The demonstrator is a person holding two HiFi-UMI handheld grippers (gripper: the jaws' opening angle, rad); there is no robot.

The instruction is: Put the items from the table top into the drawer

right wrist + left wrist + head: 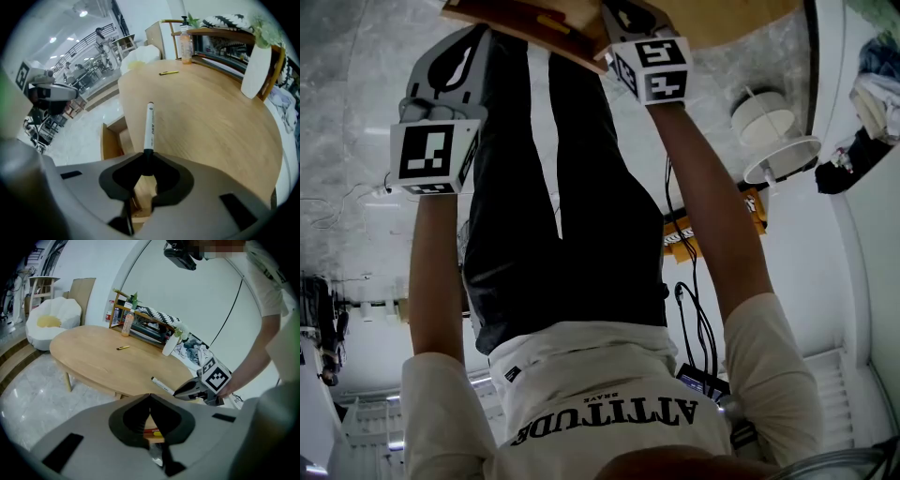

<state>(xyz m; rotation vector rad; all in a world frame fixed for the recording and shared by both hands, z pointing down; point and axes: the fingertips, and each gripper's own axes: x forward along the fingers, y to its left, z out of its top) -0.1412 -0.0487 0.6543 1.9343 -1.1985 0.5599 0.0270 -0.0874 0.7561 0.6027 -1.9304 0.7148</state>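
Observation:
A white marker (149,129) with a black end sticks out ahead of my right gripper (148,157), which is shut on that black end, low over the oval wooden table (211,126) near its edge. In the left gripper view the same marker (161,385) shows at the table's near edge with the right gripper (199,389) behind it. My left gripper (150,400) is shut and holds nothing. It hangs over the open drawer (115,140), where red and yellow items show below its jaws. A yellow pen (123,348) lies farther back on the table.
At the table's far side stand an orange bottle (126,324), a white vase (169,344) and a low shelf (145,329). A white beanbag (49,319) and a chair sit beyond the table. Cables and a white lamp (773,141) lie on the floor near the person's legs.

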